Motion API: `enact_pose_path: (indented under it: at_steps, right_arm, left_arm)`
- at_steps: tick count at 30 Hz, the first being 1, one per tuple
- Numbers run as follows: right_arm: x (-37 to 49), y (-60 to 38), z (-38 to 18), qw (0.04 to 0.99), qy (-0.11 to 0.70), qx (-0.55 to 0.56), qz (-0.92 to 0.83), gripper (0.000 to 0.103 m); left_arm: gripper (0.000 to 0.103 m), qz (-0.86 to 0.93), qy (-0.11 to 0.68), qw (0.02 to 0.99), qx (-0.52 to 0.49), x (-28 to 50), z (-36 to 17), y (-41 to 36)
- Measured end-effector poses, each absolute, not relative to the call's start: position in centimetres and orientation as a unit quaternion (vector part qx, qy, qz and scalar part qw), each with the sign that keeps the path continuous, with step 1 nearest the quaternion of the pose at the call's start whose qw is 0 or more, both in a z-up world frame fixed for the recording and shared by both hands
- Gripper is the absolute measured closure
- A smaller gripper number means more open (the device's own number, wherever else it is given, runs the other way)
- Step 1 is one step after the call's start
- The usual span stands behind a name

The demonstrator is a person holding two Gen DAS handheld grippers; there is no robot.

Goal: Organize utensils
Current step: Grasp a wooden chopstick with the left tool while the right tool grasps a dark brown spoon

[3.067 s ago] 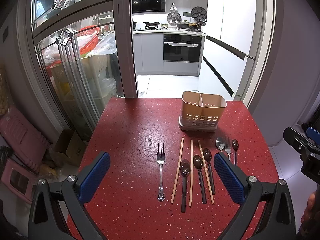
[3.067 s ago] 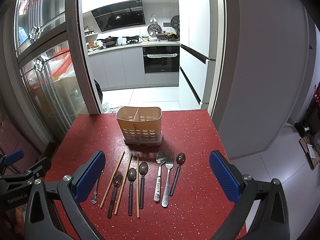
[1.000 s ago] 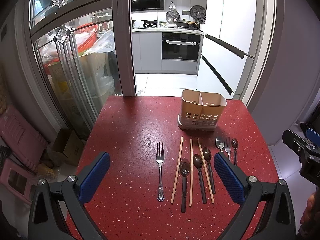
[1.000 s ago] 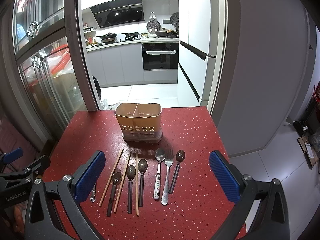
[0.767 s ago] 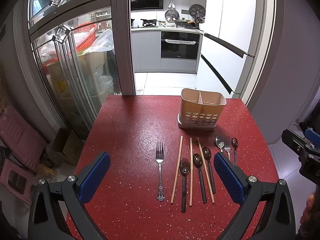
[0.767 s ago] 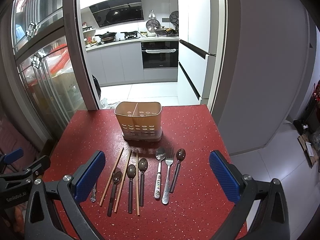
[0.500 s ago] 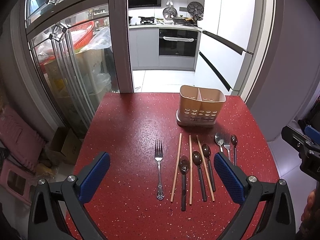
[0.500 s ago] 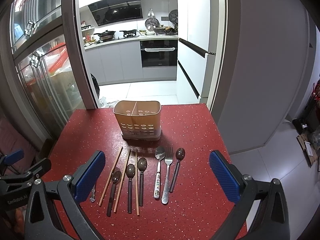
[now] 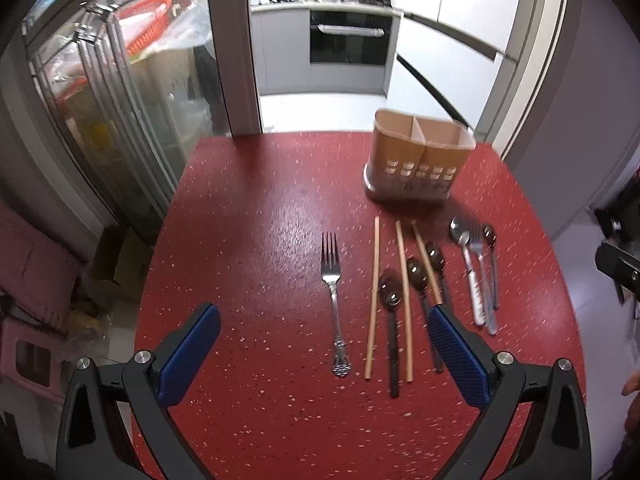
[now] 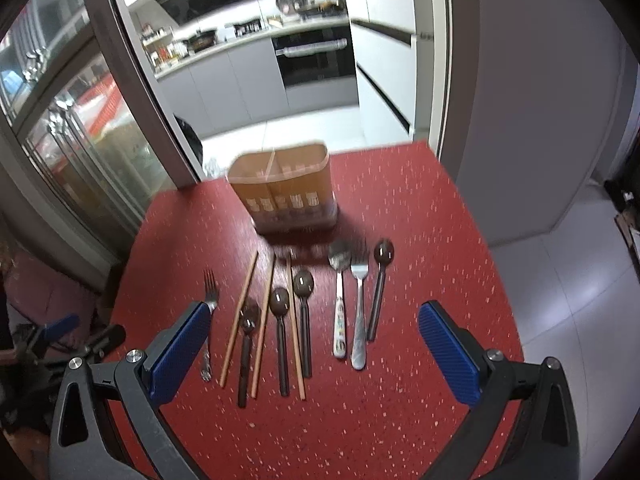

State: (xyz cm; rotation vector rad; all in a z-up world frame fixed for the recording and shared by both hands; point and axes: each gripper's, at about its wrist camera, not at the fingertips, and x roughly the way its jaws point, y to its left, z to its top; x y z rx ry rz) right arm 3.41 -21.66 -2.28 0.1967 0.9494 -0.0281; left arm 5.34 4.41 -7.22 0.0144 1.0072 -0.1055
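Note:
A beige two-compartment utensil holder (image 9: pixel 420 162) (image 10: pixel 285 196) stands at the far side of the red table (image 9: pixel 260 240). In front of it lie a silver fork (image 9: pixel 334 296) (image 10: pixel 208 320) on the left, three wooden chopsticks (image 9: pixel 374 296) mixed with three dark spoons (image 9: pixel 416 276) (image 10: pixel 280 332), then a patterned-handle spoon (image 10: pixel 339 304), a second fork (image 10: pixel 359 308) and a dark spoon (image 10: pixel 380 284). My left gripper (image 9: pixel 324 354) is open above the first fork's handle end. My right gripper (image 10: pixel 314 350) is open over the row, holding nothing.
Glass sliding doors (image 9: pixel 120 92) and a door post (image 9: pixel 232 48) stand beyond the table's far left. A kitchen with an oven (image 9: pixel 350 40) lies behind. The table's right edge drops to grey floor (image 10: pixel 560 340). The other gripper (image 10: pixel 60 340) shows at the left.
Both grippers have moved forward and down toward the utensils, which now look larger and blurred. Nothing on the table has shifted; both stay open.

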Motion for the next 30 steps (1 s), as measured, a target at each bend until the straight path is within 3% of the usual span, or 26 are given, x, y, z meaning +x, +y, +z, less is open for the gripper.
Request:
enact_pose_path:
  at_steps: [16, 19, 24, 26, 30]
  right_arm:
    - [10.4, -25.8, -14.2, 0.784, 0.609, 0.114, -0.033, 0.000]
    - [11.8, -26.4, -15.6, 0.776, 0.617, 0.123, -0.035, 0.002]
    - [14.2, -27.4, -17.8, 0.764, 0.632, 0.123, -0.044, 0.022]
    - [15.0, -28.1, -18.5, 0.760, 0.634, 0.134, -0.051, 0.030]
    - [16.2, -29.3, -19.7, 0.755, 0.635, 0.143, -0.072, 0.032]
  left_arm:
    - [0.000, -0.023, 0.571, 0.821, -0.015, 11.8, -18.2, 4.4]
    - [0.005, -0.021, 0.584, 0.811, -0.020, 12.7, -19.5, 4.1]
    - [0.005, -0.011, 0.594, 0.804, -0.023, 14.3, -21.5, 3.7]
    - [0.012, -0.009, 0.597, 0.802, -0.020, 14.7, -21.9, 3.4]
    - [0.013, -0.027, 0.596, 0.802, -0.030, 15.4, -22.0, 2.2]
